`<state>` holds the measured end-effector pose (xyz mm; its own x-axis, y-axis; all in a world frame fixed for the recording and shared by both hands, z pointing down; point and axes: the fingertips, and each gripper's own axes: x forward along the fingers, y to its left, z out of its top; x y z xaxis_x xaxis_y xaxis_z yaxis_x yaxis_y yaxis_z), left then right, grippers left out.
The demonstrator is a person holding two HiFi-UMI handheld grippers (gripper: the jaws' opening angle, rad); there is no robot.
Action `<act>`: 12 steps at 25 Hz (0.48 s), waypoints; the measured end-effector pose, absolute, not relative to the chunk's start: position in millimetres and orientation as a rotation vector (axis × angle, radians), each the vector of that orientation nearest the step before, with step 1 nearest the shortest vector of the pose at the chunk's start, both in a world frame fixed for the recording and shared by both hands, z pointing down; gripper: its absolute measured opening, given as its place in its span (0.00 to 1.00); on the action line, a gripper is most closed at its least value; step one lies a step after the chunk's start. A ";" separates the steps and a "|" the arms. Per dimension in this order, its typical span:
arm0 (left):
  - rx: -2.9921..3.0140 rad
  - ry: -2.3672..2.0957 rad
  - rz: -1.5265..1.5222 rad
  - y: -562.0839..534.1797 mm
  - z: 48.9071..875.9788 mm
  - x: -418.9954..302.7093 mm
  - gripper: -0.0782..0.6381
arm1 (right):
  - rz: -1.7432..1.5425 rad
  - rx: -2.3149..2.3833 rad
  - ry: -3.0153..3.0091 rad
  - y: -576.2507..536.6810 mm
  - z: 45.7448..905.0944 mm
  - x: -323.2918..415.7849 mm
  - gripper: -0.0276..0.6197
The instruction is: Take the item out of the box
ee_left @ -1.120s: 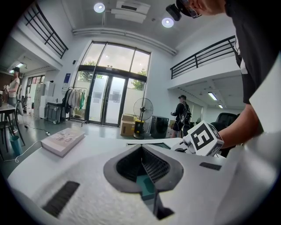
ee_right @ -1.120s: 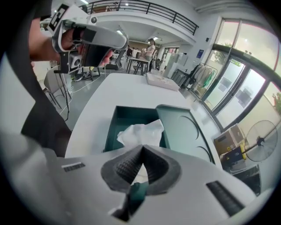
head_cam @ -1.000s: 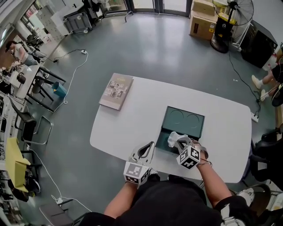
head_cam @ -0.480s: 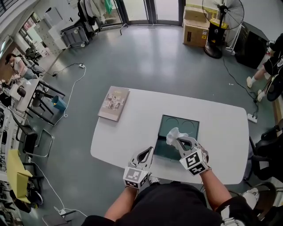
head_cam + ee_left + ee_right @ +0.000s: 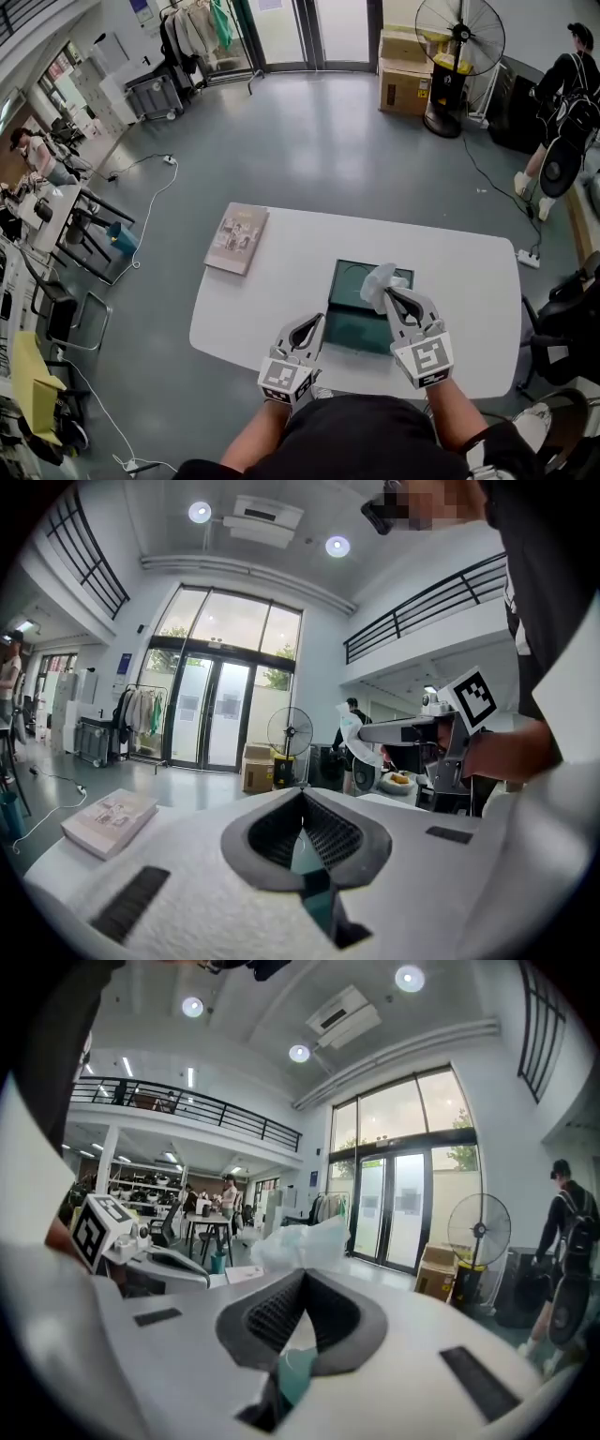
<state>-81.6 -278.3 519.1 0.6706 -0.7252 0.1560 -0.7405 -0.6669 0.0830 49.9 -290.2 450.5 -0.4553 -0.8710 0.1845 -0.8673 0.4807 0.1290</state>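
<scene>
An open dark green box (image 5: 352, 328) lies on the white table (image 5: 281, 291), close to the near edge. Above the box, my right gripper (image 5: 387, 292) is shut on a crumpled white item (image 5: 378, 281). The right gripper view shows that item (image 5: 305, 1239) bunched at the tips of the gripper (image 5: 305, 1274), clear of the table. My left gripper (image 5: 317, 321) hovers just left of the box, its jaws together with nothing in them. From the left gripper view, its tips (image 5: 302, 791) meet, and the right gripper (image 5: 361, 733) holds the white item (image 5: 351, 731) up in the air.
A book (image 5: 236, 237) lies on the table's far left corner, also seen in the left gripper view (image 5: 108, 819). On the floor beyond stand a fan (image 5: 457, 37) and cardboard boxes (image 5: 405, 58). A person (image 5: 562, 84) stands at the far right. Chairs and desks line the left side.
My right gripper has risen out of the box with the white item and turned from pointing down to nearly level. The left gripper has lifted a little.
</scene>
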 end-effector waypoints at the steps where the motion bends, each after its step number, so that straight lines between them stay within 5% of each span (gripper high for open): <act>1: 2.751 -1.211 0.155 -280.1 514.8 -80.3 0.13 | -0.037 1.522 -2.514 -290.0 444.1 52.9 0.05; 12: 2.815 -1.209 0.108 -287.7 491.1 -71.1 0.13 | -0.056 1.656 -2.526 -277.0 421.4 74.1 0.05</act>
